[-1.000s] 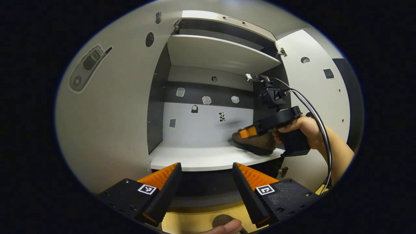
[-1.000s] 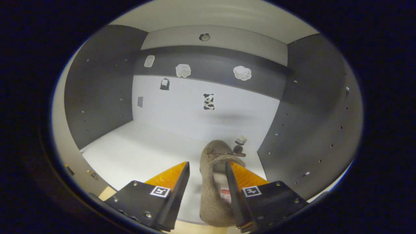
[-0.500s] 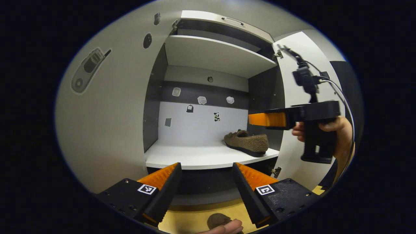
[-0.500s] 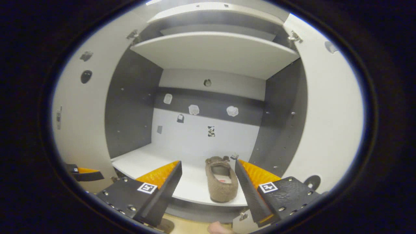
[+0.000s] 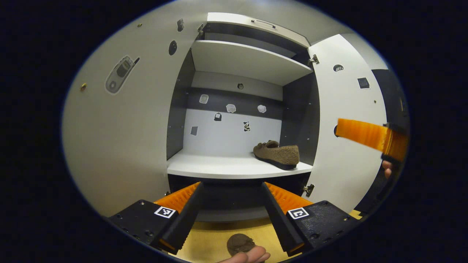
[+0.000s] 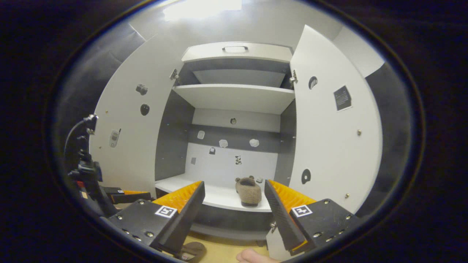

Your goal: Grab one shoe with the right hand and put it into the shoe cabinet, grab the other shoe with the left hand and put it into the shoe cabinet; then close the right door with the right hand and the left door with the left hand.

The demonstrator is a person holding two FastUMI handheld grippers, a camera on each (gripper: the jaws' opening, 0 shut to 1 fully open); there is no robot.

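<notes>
Since the earlier frames the right gripper has backed out of the shoe cabinet and left the first shoe on the shelf; the left gripper has hardly shifted.

Cabinet: both doors stand open. Left door and right door flank the dark interior. An upper shelf sits above the shelf that carries the shoe.

Right gripper: fingers spread apart, nothing between them, well clear of the cabinet front. In the left gripper view it shows at the far right edge, in front of the right door.

Left gripper: fingers also spread and empty, held low before the cabinet base.

First shoe: rests on the right part of the shelf, near the right inner wall. Long axis runs front to back, toe pointing inward, heel toward the opening.

Second shoe: lies on the wooden floor directly below and slightly ahead of the left fingers, between them in the view. Too little of it shows to read its long axis or toe direction. In the right gripper view it sits at the bottom edge, left of centre.

Judgement: left hand is nearer, so a downward reach comes next.
</notes>
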